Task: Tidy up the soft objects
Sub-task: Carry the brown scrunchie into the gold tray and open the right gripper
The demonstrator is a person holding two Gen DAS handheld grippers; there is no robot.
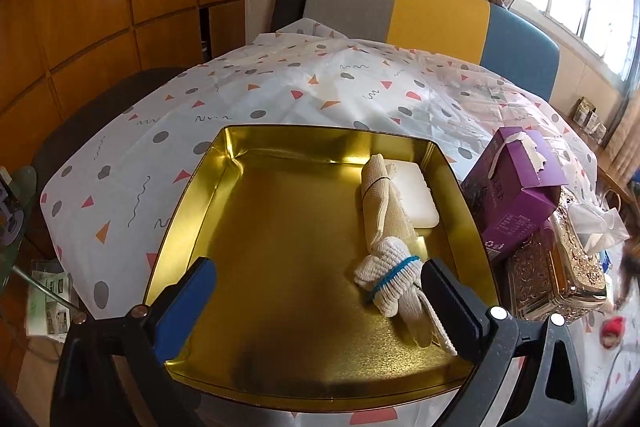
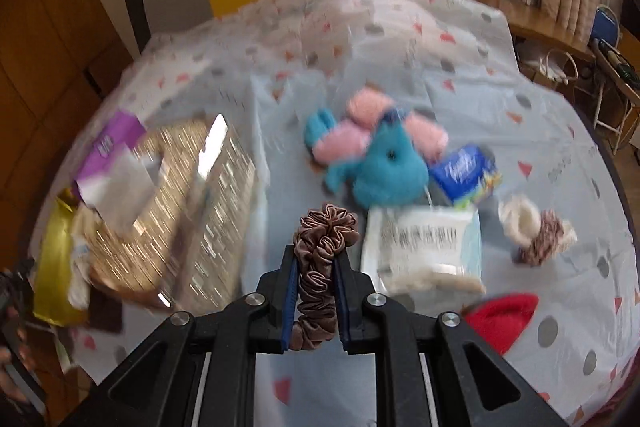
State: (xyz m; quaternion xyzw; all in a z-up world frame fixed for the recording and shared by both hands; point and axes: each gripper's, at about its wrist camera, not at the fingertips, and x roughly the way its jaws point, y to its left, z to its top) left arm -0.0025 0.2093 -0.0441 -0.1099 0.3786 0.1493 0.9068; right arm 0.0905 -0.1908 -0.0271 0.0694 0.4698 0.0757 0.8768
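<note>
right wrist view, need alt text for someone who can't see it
The right gripper is shut on a brown satin scrunchie, held above a table covered in a patterned cloth. Ahead lie a blue and pink plush toy, a clear packet and two more scrunchies; a gold tissue box sits left, motion-blurred.

Cloth-covered table (image 1: 120,163) bearing gold tin (image 1: 192,211), purple box (image 1: 516,195), blue plush toy (image 2: 376,167).
</note>
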